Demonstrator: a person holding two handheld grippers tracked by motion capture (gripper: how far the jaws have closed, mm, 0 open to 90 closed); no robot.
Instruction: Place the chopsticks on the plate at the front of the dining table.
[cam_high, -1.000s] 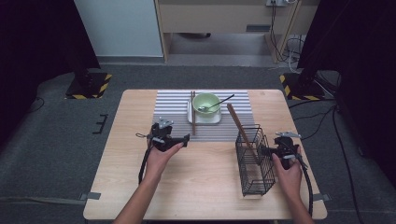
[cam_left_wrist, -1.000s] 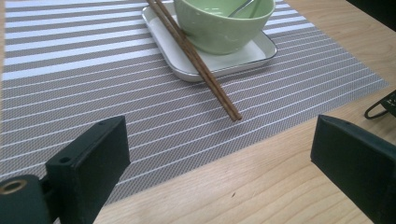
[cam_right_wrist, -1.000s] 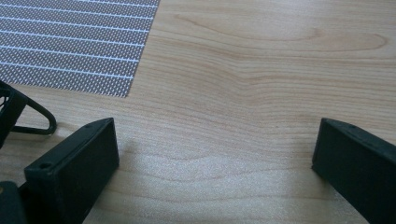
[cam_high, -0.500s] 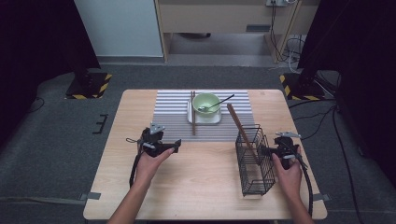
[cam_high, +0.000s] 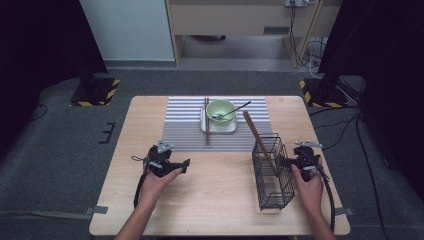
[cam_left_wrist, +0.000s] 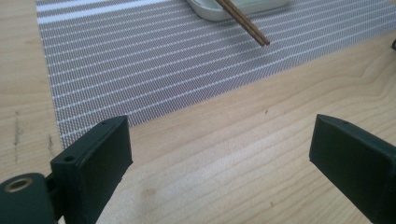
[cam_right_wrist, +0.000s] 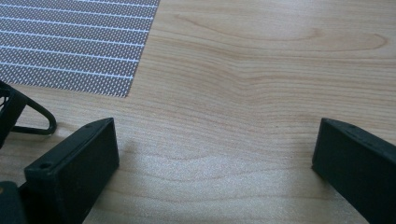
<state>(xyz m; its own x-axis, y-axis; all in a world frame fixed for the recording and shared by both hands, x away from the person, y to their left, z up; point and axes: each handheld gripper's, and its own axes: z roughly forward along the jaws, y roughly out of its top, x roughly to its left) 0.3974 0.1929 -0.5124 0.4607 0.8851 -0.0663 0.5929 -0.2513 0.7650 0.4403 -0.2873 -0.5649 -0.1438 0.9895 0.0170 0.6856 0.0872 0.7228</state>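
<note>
My left gripper (cam_high: 179, 164) (cam_left_wrist: 219, 154) rests open on bare wood just short of the striped placemat (cam_high: 185, 131) (cam_left_wrist: 140, 56), with nothing between its jaws. Ahead of it a pair of brown chopsticks (cam_high: 207, 127) (cam_left_wrist: 247, 28) lies on the mat beside a white plate (cam_high: 221, 128) (cam_left_wrist: 219, 11) that carries a green bowl (cam_high: 220, 109) with a spoon (cam_high: 236, 108). My right gripper (cam_high: 291, 161) (cam_right_wrist: 215, 158) is open too, empty, right beside a black wire basket (cam_high: 272, 172) (cam_right_wrist: 18, 116). A wooden stick (cam_high: 255, 132) leans out of the basket.
The wooden table (cam_high: 215, 200) has its front edge near the person's forearms. The placemat corner (cam_right_wrist: 70, 46) lies ahead and left of the right gripper. Black stands and cables sit on the floor around the table.
My left gripper has drawn back toward the person and a little left, away from the placemat. The right gripper and the basket have stayed put.
</note>
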